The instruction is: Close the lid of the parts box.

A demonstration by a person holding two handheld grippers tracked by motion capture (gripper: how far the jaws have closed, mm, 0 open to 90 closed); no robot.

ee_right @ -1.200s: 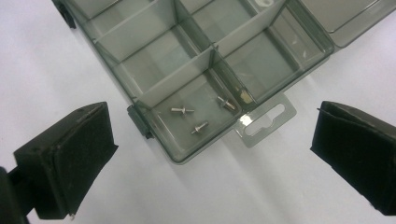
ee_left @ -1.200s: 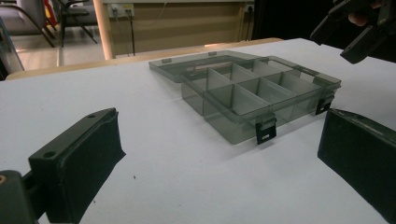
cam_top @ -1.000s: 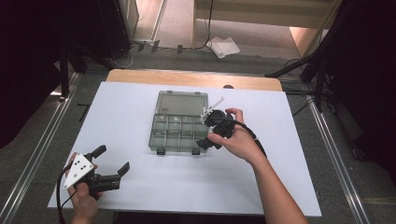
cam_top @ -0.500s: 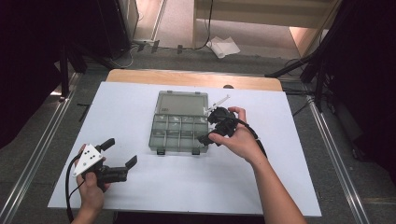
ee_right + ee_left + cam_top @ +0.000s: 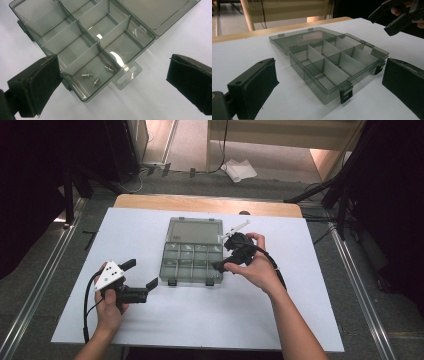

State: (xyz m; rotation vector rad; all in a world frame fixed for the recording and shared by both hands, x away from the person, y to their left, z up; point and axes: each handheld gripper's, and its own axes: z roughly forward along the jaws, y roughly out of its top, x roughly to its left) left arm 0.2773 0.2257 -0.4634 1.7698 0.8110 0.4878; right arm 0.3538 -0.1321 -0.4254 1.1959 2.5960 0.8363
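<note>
Centre frame, open box point(image 5: 192, 257), three screws point(image 5: 95, 75) in a corner cell; right gripper point(image 5: 226, 256) above, left gripper point(image 5: 142, 275) lower left, both spread wide.

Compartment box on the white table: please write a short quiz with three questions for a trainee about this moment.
1. True or false: the lid of the compartment box is open.
2. How many small metal screws lie in the corner compartment seen in the right gripper view?
3. The left gripper is: A) open, beside the box; B) shut on the box; C) inside a compartment.

Key: 1 true; 2 three; 3 A.
</note>
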